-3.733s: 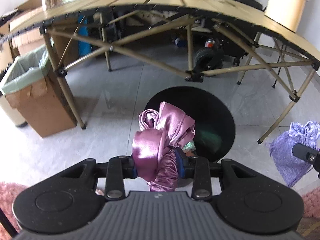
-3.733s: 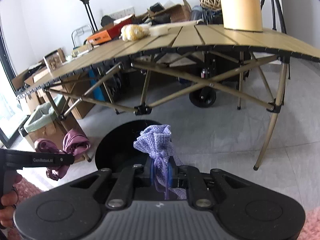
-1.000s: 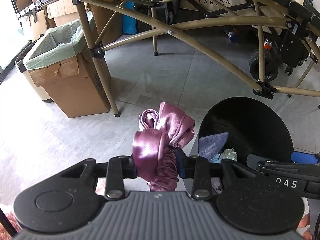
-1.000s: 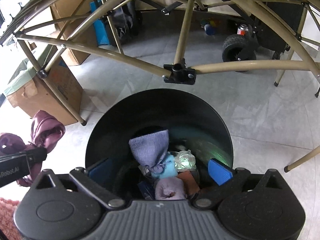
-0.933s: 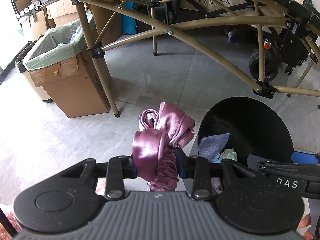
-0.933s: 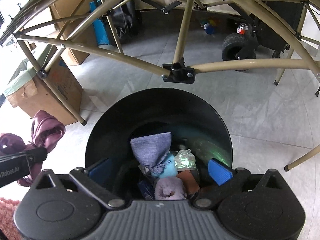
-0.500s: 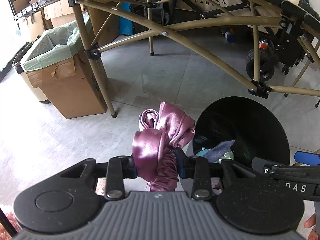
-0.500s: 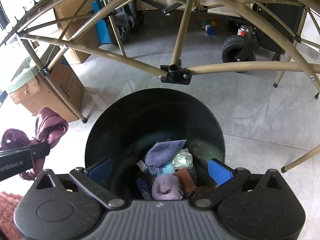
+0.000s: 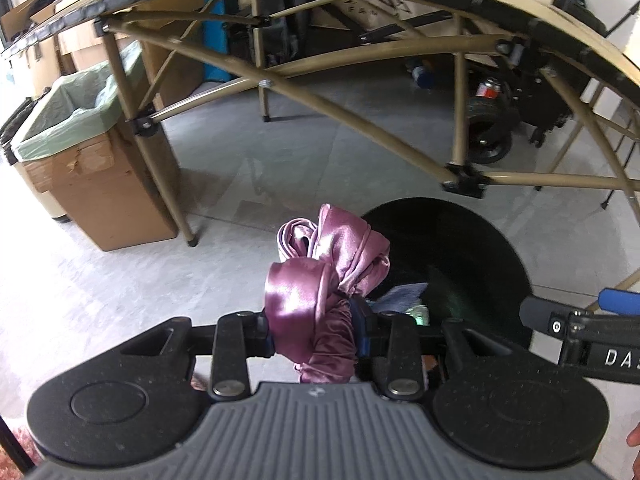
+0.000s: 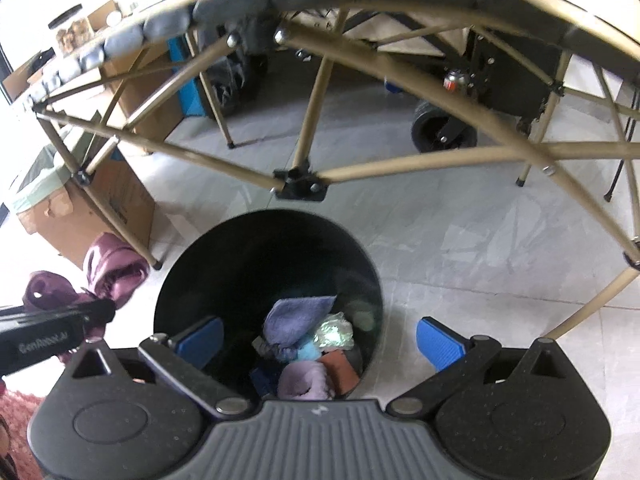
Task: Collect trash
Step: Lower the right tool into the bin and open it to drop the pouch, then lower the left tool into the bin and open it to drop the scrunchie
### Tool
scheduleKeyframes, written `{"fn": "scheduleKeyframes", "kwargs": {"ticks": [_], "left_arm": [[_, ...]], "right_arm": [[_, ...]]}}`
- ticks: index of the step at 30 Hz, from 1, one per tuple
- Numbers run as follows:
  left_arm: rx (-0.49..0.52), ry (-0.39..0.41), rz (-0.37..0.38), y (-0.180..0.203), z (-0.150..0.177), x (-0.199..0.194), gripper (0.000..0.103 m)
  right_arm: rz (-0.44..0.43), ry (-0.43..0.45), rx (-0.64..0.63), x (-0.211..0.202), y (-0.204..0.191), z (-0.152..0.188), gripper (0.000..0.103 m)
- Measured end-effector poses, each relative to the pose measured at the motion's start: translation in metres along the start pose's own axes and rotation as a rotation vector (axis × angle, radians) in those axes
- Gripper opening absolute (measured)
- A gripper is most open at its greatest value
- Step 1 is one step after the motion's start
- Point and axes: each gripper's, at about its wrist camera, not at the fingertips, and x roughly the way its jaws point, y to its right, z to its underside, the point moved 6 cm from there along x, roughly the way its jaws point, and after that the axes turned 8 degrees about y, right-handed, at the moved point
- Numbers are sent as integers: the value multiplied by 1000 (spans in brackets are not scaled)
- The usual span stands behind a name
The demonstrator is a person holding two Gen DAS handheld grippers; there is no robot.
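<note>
Left wrist view: left gripper (image 9: 316, 330) clamped tight on a bunched pink satin cloth (image 9: 324, 280), held above the floor just to the left of the black bin (image 9: 472, 240), not yet over its mouth. Blue pad of the right gripper (image 9: 618, 300) poking in at the right edge. Cardboard box with green liner (image 9: 80, 152) well off to the left, beside a leg of the folding table (image 9: 360, 76).

Right wrist view: right gripper (image 10: 320, 340) spread wide and empty, poised over the bin's rim (image 10: 192, 280). Purple rag (image 10: 296, 316) lying inside on top of other scraps. Pink satin bundle (image 10: 112, 272) visible at the left, outside the bin.

Probably light, limp and slippery; likely best pinched through the thick knotted middle, not a loose fold.
</note>
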Motion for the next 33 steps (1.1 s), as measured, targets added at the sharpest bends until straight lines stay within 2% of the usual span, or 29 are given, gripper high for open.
{"fn": "scheduleKeyframes", "kwargs": {"ticks": [15, 25, 33], "left_arm": [[55, -16, 113, 68, -11, 14, 35], [78, -44, 144, 101, -10, 32, 35], [72, -64, 142, 108, -8, 44, 35]], "right_arm": [[107, 78, 123, -36, 68, -17, 103], [200, 86, 253, -44, 127, -7, 103], [233, 86, 306, -35, 137, -1, 103]]}}
